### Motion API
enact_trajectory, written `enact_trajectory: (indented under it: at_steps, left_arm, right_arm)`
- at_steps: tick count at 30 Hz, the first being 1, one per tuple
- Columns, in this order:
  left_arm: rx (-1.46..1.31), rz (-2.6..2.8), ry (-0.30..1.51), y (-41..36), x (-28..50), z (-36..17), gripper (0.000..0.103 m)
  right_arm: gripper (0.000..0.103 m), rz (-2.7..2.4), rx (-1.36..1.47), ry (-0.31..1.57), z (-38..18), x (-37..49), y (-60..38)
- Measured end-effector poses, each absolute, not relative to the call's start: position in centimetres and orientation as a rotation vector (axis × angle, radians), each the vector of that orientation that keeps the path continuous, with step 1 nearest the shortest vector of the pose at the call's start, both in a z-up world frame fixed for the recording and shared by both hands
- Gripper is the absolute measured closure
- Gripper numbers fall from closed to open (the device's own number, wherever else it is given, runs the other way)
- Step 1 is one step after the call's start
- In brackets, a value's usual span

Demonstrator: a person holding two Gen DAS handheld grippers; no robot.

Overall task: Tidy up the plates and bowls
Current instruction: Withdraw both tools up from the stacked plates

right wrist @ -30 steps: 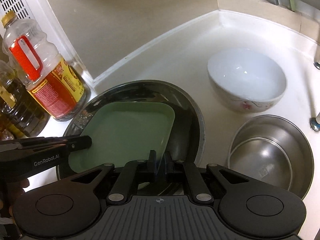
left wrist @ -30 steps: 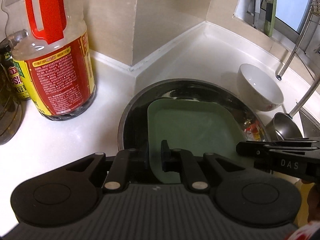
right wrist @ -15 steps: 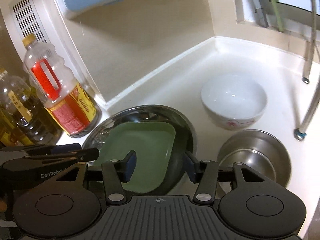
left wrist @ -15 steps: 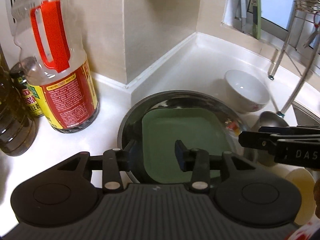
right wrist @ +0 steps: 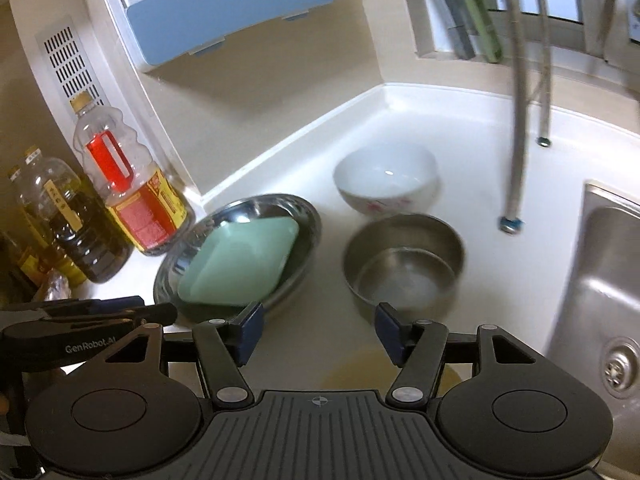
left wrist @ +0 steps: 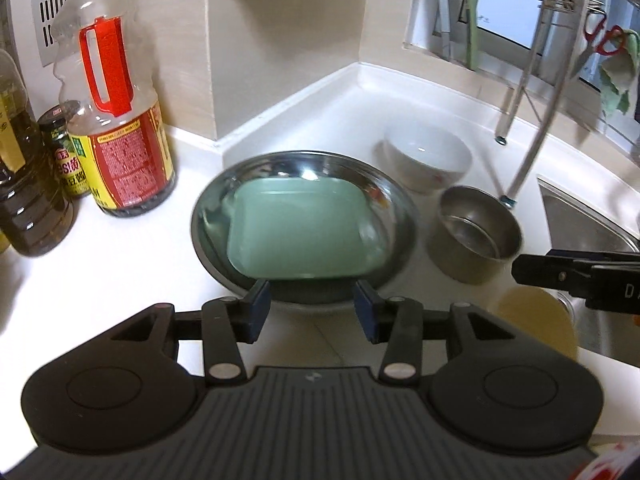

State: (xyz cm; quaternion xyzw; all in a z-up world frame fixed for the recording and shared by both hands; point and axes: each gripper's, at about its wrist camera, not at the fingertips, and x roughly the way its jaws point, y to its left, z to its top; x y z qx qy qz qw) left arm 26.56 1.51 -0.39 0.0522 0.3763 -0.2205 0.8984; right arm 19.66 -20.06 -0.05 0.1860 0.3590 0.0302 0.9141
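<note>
two grippers hover over a glossy white counter, both with fingers spread wide and nothing between them. the left gripper sits just short of the near rim of a wide, shallow steel pan, round and mirror-bright. lying flat inside that pan is a pale green plate, square with rounded corners and a matte look. the right gripper hangs above bare counter between the pan and a small steel bowl, which is straight-walled, brushed inside and holds nothing. behind it, close by, stands a white ceramic bowl, deep and round, with a small red flower print low on its side; it also holds nothing. a yellowish round dish shows partly at the counter's near edge. left of the pan stand clear plastic oil bottles, one with a red handle and red label. a steel sink lies to the right.
</note>
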Motion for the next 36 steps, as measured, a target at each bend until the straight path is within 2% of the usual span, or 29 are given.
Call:
enact_trajectory:
  at_steps: [19, 36]
  left_arm:
    - [0.08, -0.346, 0.802, 1.4, 14.8, -0.2, 0.06]
    - [0.062, -0.241, 0.822, 3.1, 9.3, -0.6, 0.059]
  right_arm:
    - [0.041, 0.115, 0.364, 0.802, -1.1, 9.6, -21.7]
    - [0.041, 0.126, 0.326, 0.864, -2.8, 5.8, -21.1]
